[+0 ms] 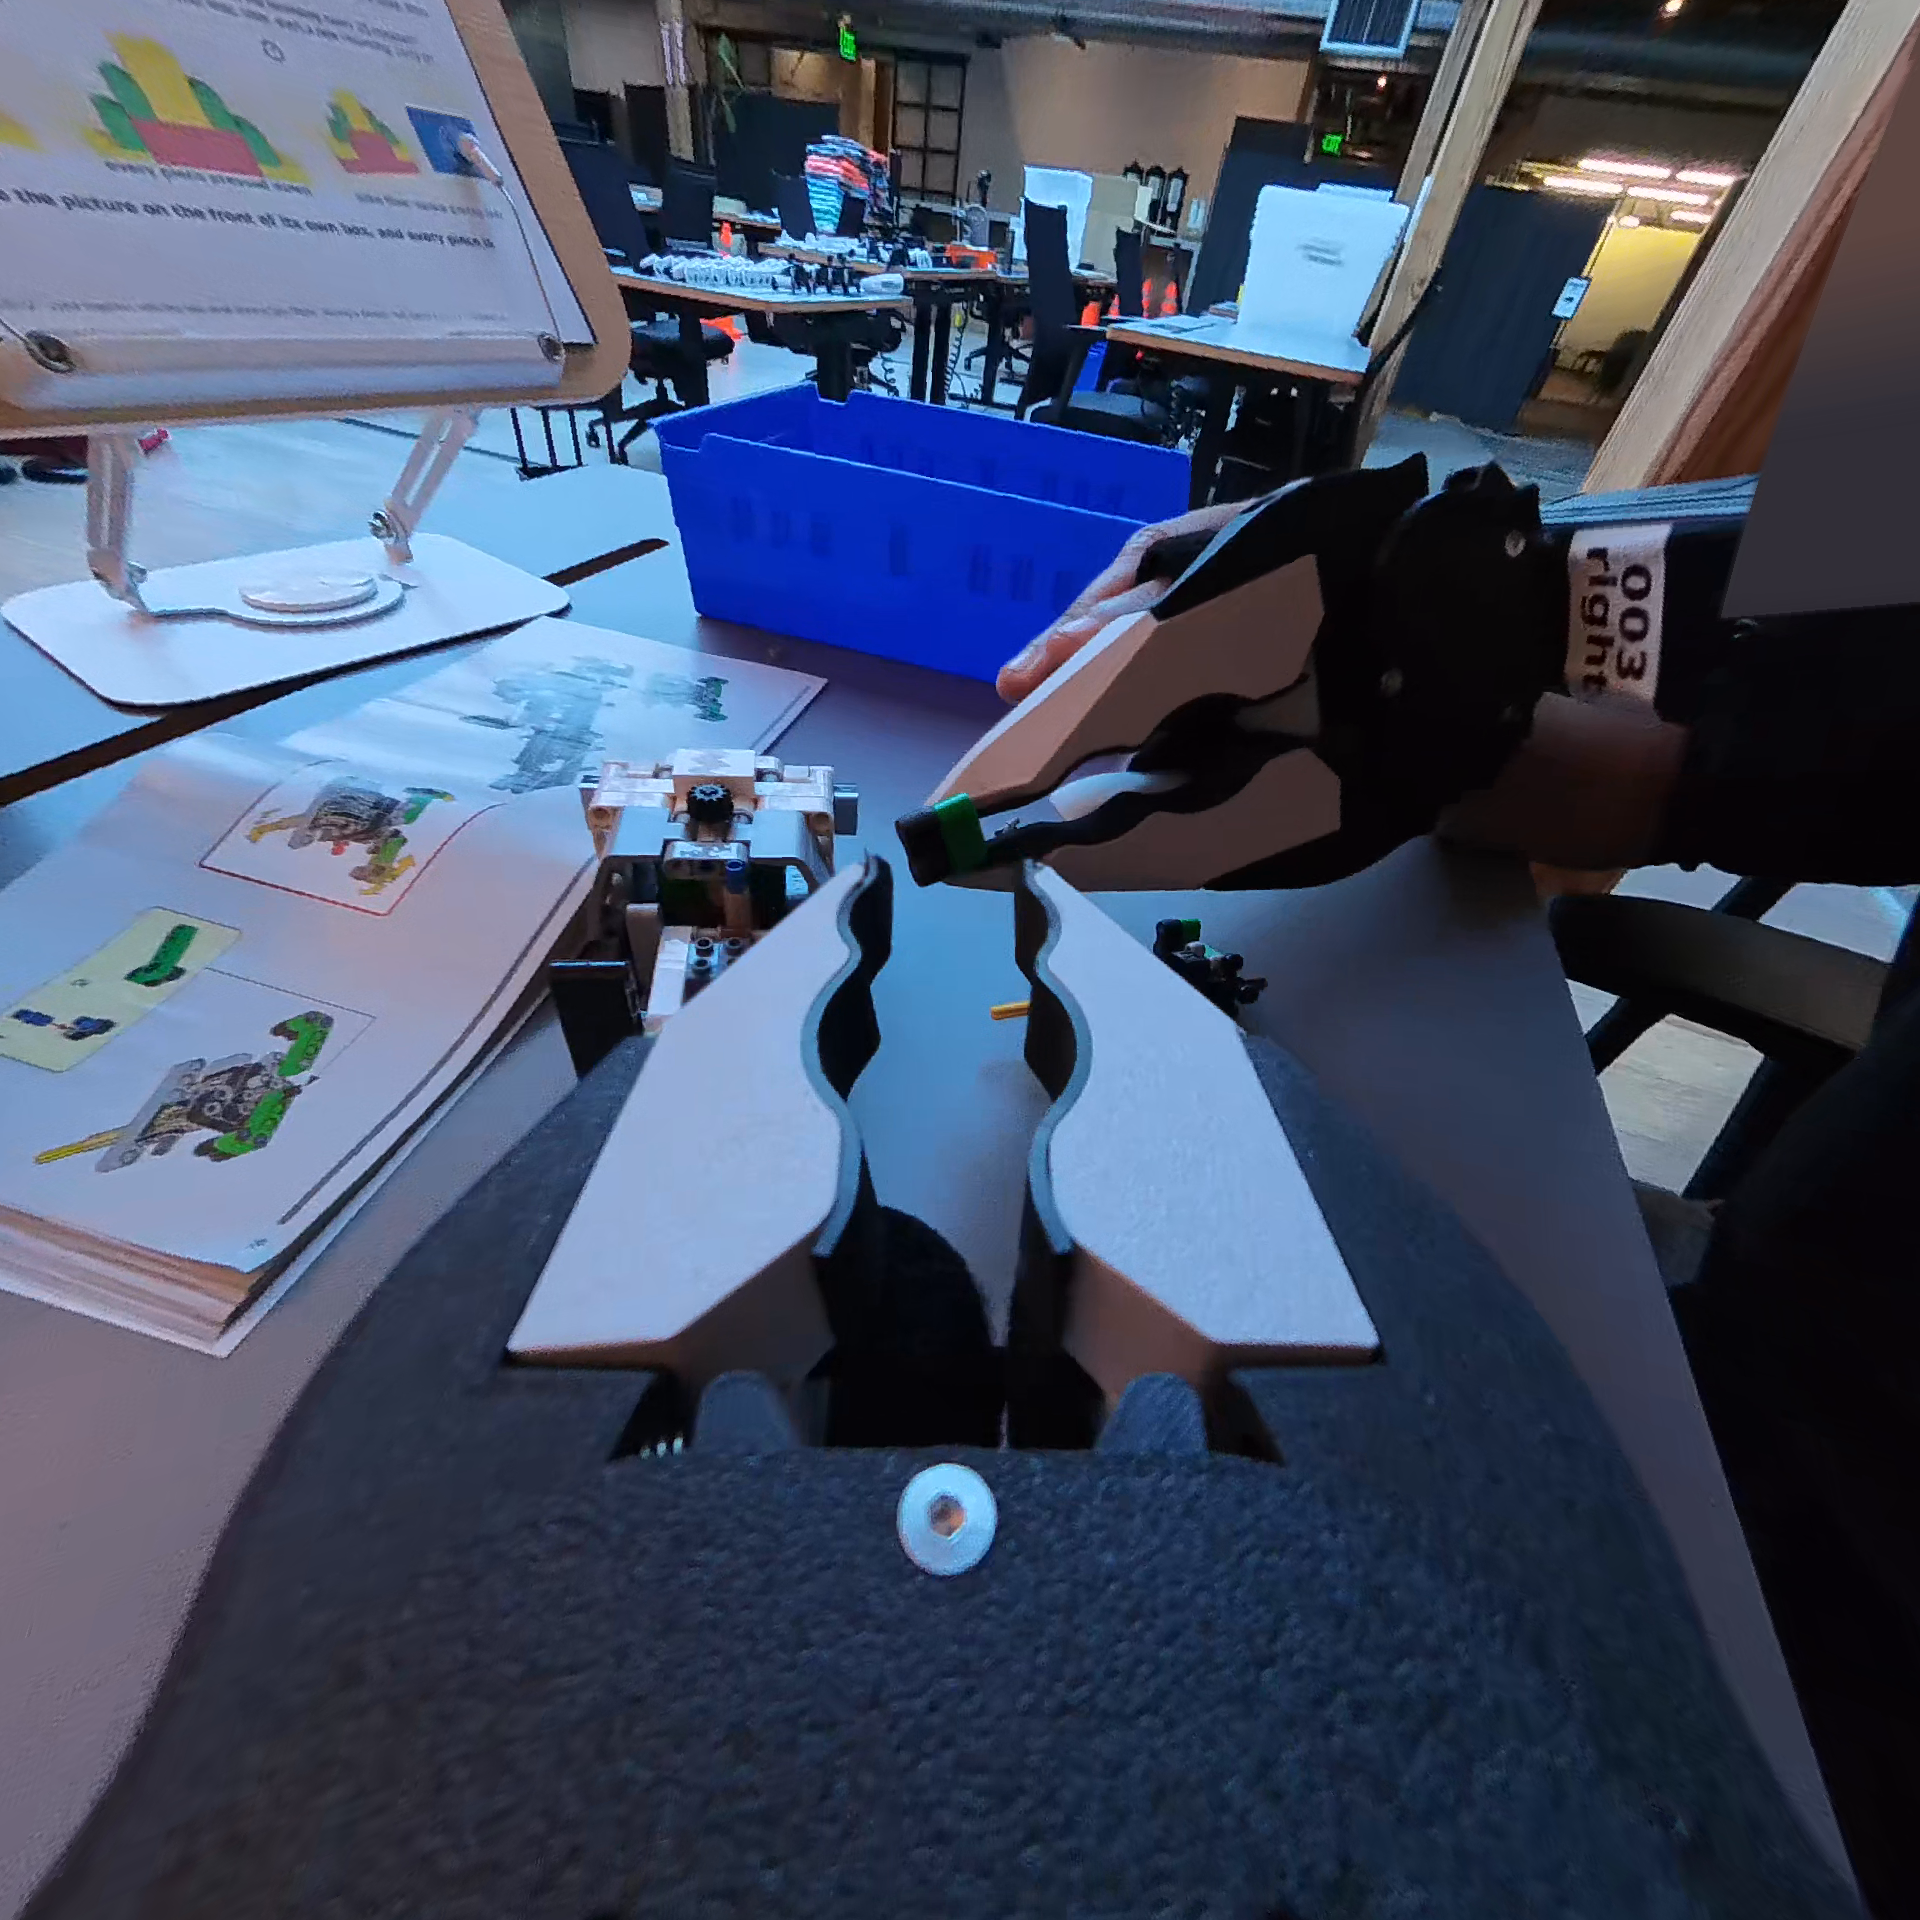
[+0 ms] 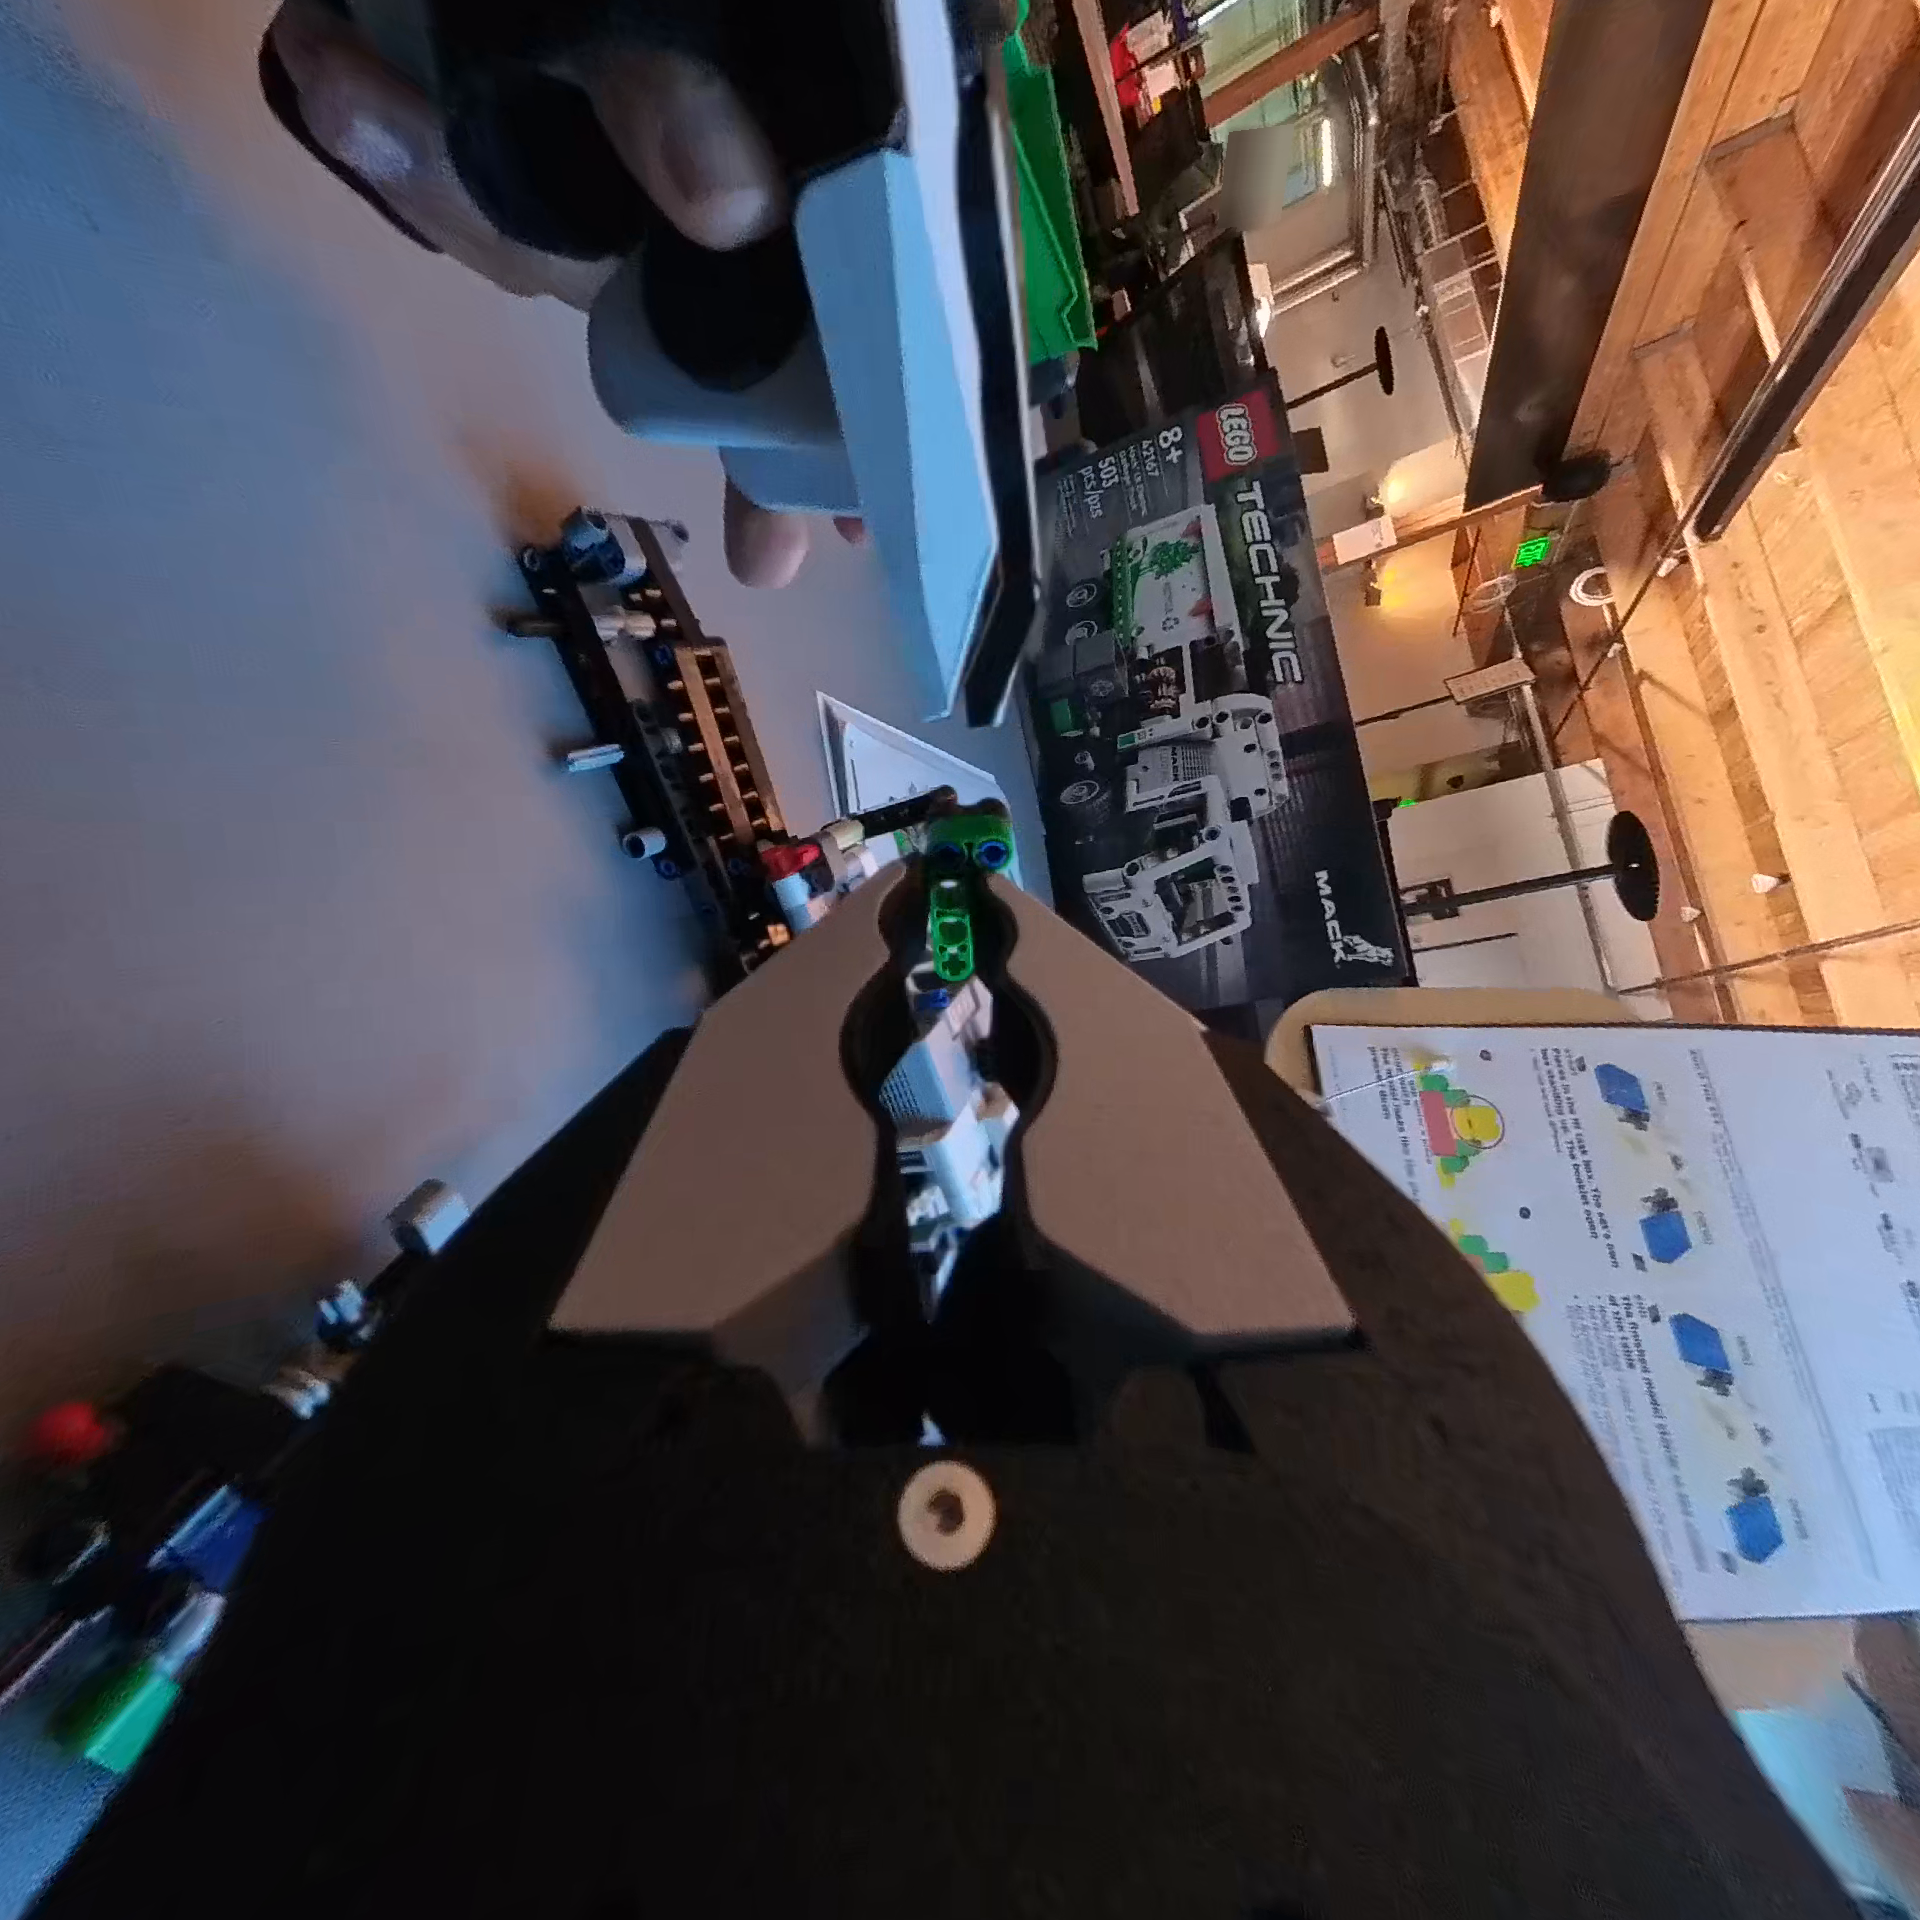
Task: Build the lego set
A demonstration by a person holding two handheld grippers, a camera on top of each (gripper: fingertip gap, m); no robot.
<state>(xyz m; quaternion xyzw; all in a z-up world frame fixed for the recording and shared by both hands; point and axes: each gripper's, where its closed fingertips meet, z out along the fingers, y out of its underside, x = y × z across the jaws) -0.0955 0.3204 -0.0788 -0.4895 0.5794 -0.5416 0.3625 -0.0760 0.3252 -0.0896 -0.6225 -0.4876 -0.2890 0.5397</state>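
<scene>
My right gripper (image 2: 951,899) is shut on a white and green lego sub-assembly (image 2: 948,1081), whose green end (image 2: 951,930) sticks out past the fingertips. In the left wrist view the right gripper (image 1: 940,842) comes in from the right, and the green and black end of its piece (image 1: 954,834) hangs just above my left gripper. My left gripper (image 1: 951,888) is open and empty, low over the dark table. The partly built model (image 1: 712,847) stands just left of its tips; it also shows as a long black frame in the right wrist view (image 2: 665,717).
An open instruction booklet (image 1: 260,935) lies left of the model. A blue bin (image 1: 914,530) stands behind it, a document stand (image 1: 281,613) at the far left. A small black and green piece (image 1: 1205,961) and a yellow pin (image 1: 1008,1008) lie near my left fingers. The lego box (image 2: 1195,727) stands beyond. Both grippers' tips are close together, under 4 cm apart.
</scene>
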